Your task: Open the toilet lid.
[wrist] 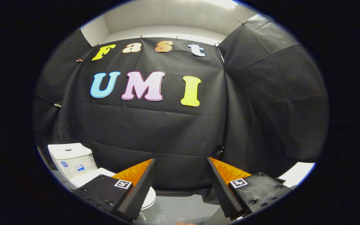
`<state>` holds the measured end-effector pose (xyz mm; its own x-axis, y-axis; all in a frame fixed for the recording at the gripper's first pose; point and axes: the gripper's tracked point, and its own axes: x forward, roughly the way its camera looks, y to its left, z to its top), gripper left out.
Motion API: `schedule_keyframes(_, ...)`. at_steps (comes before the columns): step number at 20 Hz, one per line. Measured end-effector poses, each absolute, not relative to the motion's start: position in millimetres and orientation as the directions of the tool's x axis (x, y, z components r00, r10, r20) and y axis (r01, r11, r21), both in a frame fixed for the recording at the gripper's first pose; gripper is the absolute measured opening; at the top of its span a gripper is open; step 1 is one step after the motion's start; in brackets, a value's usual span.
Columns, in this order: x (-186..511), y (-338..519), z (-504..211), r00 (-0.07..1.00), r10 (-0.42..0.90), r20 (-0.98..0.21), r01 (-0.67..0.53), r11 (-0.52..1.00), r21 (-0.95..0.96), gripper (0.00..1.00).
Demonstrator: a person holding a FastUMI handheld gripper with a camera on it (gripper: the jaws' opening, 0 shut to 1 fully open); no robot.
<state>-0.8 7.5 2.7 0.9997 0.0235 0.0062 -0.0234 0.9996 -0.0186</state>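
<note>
A hand-held gripper (181,162) hangs in the booth with its two fingers spread wide and nothing between them, pointing at the black cloth wall (155,131) rather than at its target. The toilet (73,162) stands low and off to the left of the fingers, backed against that wall, its white tank (71,161) upright with a flat top. In front of the tank the lid (150,198) appears to lie down flat over the bowl, though the left finger (136,190) covers most of it and only a pale curved edge shows past the finger's tip. The right finger (222,187) sits well apart from the toilet, over grey floor (180,209).

By this view the job looks barely started: the lid seems closed and untouched, and the gripper is not in contact with any part of the toilet. What appears to remain is everything — swinging left and down to the lid's front edge, getting a finger under it or pinching it, then lifting it back toward the tank. Whether the lid has a lip to catch cannot be told from here.
</note>
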Motion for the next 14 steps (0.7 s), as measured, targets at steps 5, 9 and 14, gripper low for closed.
schedule_keyframes(5, 3.5, 18.3, -3.2, 0.998, 0.067, -0.013, -0.068, 0.998, -0.006, 0.98)
schedule_keyframes(9, 12.7, 34.2, -24.0, 0.985, 0.154, -0.082, -0.151, 0.988, 0.044, 0.98)
schedule_keyframes(14, 23.2, 55.4, -73.8, 0.949, 0.220, -0.227, -0.190, 0.971, 0.147, 0.98)
